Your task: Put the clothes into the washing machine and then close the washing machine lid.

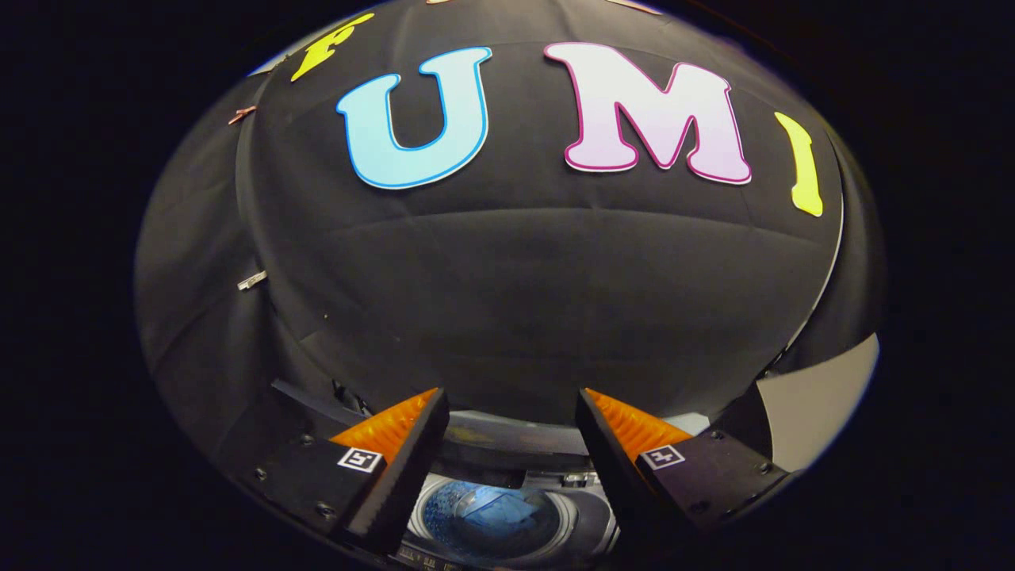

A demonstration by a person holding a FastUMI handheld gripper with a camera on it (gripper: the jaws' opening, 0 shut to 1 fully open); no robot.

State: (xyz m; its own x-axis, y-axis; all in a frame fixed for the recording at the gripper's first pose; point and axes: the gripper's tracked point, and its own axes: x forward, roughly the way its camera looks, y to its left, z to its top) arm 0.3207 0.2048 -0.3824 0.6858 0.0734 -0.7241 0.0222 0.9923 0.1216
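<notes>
My gripper [511, 408] is open, its two fingers spread wide with nothing between them. Below and between the fingers lies the washing machine [587, 519], seen from above, with its round drum [492, 519] showing a bluish bundle that may be cloth inside. The dark lid [507, 440] stands raised at the machine's far side, just under the fingertips. The gripper hangs well above the machine and points at the booth's black wall beyond it.
The black cloth wall [523, 301] rises close behind the machine. A pale panel [817, 404] stands at the right past the right finger. Small clips [252, 280] pin the cloth at the left.
</notes>
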